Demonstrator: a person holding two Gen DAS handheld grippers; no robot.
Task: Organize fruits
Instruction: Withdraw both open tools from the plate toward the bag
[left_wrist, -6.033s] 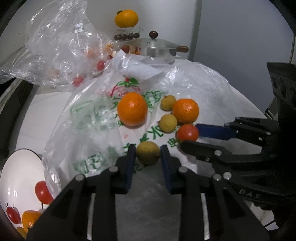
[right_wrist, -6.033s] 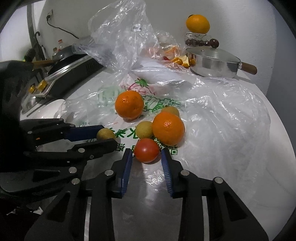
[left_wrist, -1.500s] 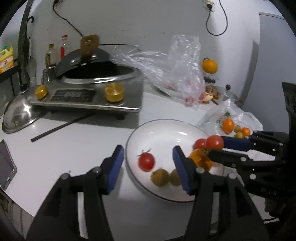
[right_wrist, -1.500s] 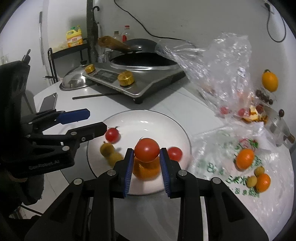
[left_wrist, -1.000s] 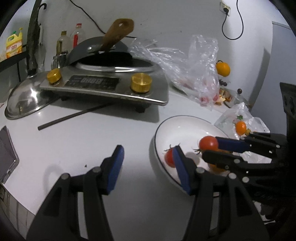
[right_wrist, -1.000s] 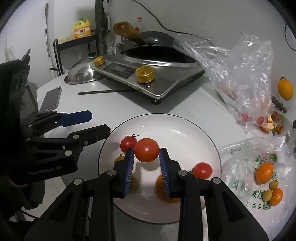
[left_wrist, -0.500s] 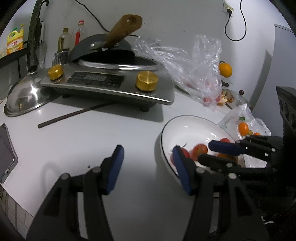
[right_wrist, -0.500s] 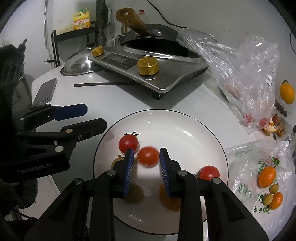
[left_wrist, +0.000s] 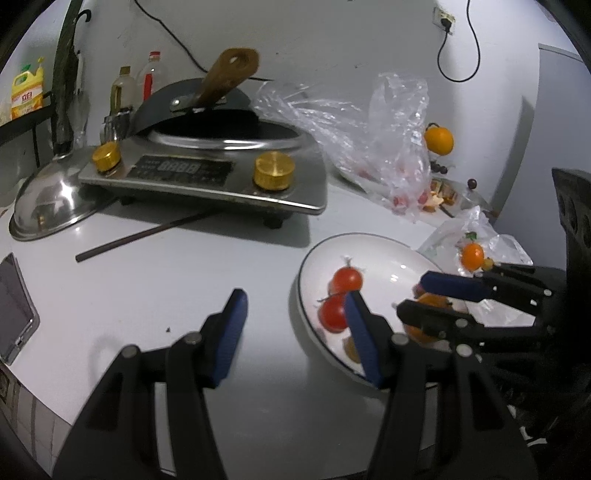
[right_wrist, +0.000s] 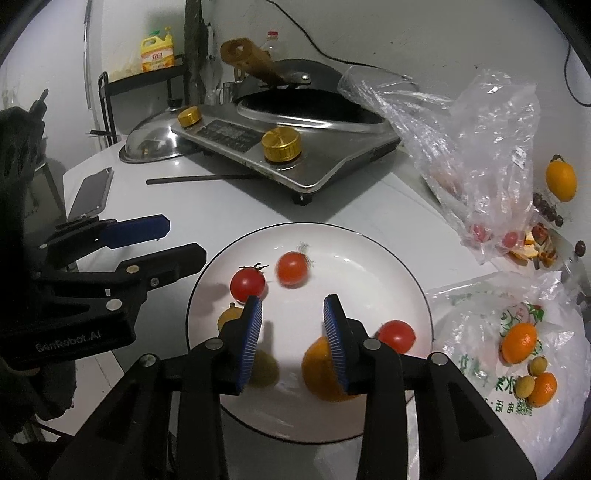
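Observation:
A white plate (right_wrist: 369, 243) with a dark rim holds three red tomatoes, an orange (right_wrist: 319, 369) and small yellow-green fruits. One tomato (right_wrist: 292, 268), blurred, lies near the plate's far side beside another tomato (right_wrist: 248, 283). My right gripper (right_wrist: 292, 325) is open and empty just above the plate. My left gripper (left_wrist: 295, 325) is open and empty, left of the plate (left_wrist: 369, 243); its right finger overlaps the rim. More oranges (right_wrist: 519, 341) and small fruits lie on a printed plastic bag (right_wrist: 480, 306) at the right.
An induction cooker with a wok (right_wrist: 295, 122) stands behind the plate. A steel lid (left_wrist: 48, 199), a phone (right_wrist: 92, 192) and a dark chopstick (left_wrist: 144, 232) lie on the white table. A crumpled clear bag (right_wrist: 480, 140) and an orange (right_wrist: 561, 177) are at the back right.
My right gripper has opened and let go of the tomato, which has rolled onto the plate's far side. My left gripper stays open beside the plate.

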